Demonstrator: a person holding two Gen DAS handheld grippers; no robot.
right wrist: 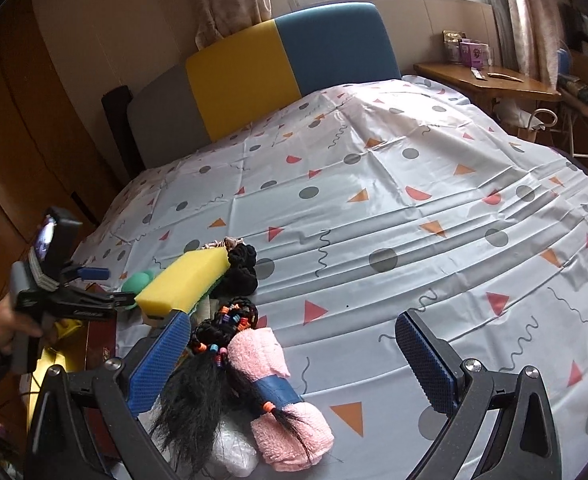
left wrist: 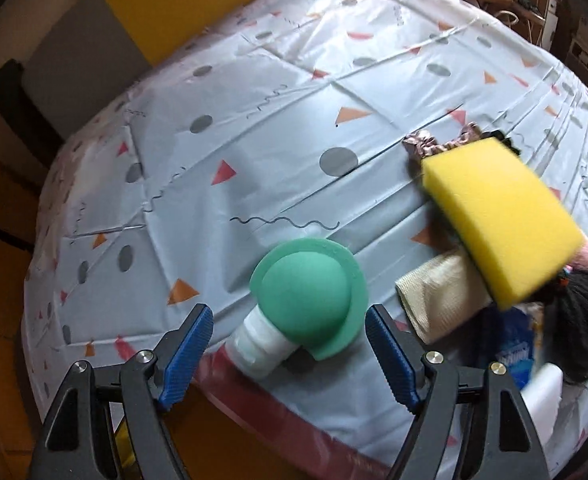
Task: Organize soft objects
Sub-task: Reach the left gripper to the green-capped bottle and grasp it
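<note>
Bed with patterned plastic sheet, tricolour headboard, window behind. Left gripper and right gripper both wide open, empty. Yellow sponge piled with soft items at sheet's near-left edge.

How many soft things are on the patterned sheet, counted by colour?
Yellow: 1, the sponge
Green: 1, the silicone brush
Pink: 1, the rolled towel
Beige: 1, the cloth
Black: 2, the scrunchie and the braided hairpiece
Total: 6
</note>
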